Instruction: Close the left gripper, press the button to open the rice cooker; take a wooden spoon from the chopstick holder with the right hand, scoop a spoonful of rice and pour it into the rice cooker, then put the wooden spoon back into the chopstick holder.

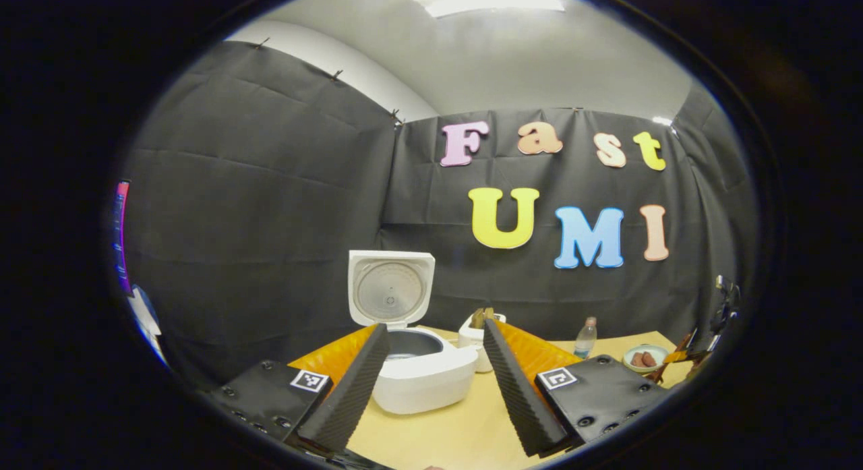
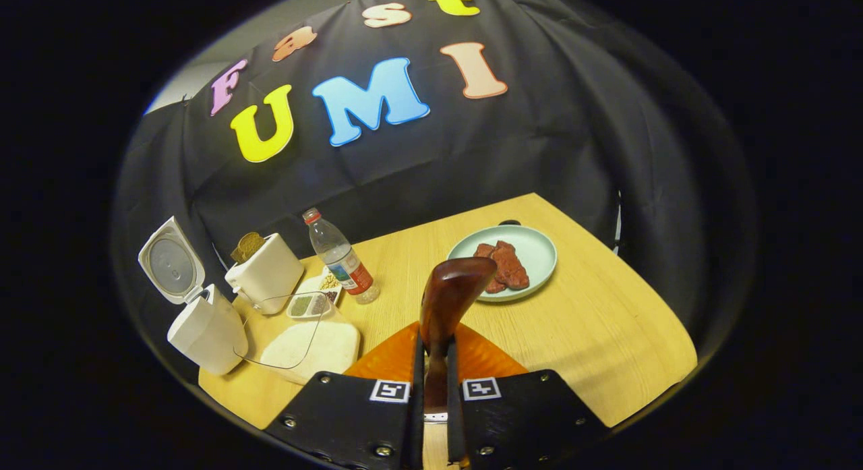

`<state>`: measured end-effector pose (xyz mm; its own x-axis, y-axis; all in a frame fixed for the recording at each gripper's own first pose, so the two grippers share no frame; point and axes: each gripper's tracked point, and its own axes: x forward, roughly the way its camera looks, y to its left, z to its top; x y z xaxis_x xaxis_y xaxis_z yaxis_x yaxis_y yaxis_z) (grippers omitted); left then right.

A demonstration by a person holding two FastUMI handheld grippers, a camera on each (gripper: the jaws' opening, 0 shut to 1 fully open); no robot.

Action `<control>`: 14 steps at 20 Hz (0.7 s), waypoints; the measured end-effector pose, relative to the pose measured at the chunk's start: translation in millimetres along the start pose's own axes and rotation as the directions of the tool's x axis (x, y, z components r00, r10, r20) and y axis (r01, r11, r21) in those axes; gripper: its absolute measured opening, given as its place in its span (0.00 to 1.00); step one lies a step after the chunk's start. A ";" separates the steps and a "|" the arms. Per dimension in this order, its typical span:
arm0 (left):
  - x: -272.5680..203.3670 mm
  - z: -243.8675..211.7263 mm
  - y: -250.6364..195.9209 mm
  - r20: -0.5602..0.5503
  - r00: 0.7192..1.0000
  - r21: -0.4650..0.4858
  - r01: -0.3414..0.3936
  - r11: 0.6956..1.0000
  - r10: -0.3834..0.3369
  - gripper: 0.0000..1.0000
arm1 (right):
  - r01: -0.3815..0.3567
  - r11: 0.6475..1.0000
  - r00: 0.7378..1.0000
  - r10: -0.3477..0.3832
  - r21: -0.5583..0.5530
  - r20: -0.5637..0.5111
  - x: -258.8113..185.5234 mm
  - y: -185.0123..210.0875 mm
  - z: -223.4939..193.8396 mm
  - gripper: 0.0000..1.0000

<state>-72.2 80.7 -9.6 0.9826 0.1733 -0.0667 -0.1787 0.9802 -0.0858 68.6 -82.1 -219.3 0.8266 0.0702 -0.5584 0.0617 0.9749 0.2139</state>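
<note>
Two tools are in my hands. My right tool [image 2: 431,362] is clamped on the handle of the dark brown glossy wooden spoon [image 2: 450,301], both fingers pressing the handle so the bowl stands up and forward, above the pale wooden tabletop [image 2: 607,321]. I judge I hold it low on the handle so the bowl can reach into the rice without my fingers touching it.

My left tool [image 1: 435,382] has its fingers spread wide apart and is holding nothing. It hangs just in front of the white rice cooker [image 1: 421,375], whose white lid [image 1: 390,288] stands upright and open; the button step looks done, and the pot is ready to receive.

In the right gripper view, the rice cooker sits at the far left of the tabletop, the white boxy chopstick holder [image 2: 266,271] just beside it. In front of those lies a clear container heaped with white rice [image 2: 313,345], between the rice cooker and my spoon, so the scoop and pour should be a short sweep. A small tray of mixed grains [image 2: 311,303] and a clear plastic water bottle [image 2: 340,261] stand near it. A pale green round plate of reddish meat slices [image 2: 502,261] lies well apart on the right.

The spoon bowl looks empty; scooping comes next, I think.
</note>
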 end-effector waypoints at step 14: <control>60.7 2.8 111.6 0.010 1.000 0.013 0.013 1.000 -0.014 0.96 | -0.048 0.999 0.984 0.049 -0.010 0.173 -6.5 149.7 57.2 0.14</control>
<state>-32.3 200.8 -20.4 0.9854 0.1609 -0.0557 -0.1648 0.9836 -0.0732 104.5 51.3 -137.8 0.9129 0.0807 -0.4001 0.0161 0.9724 0.2327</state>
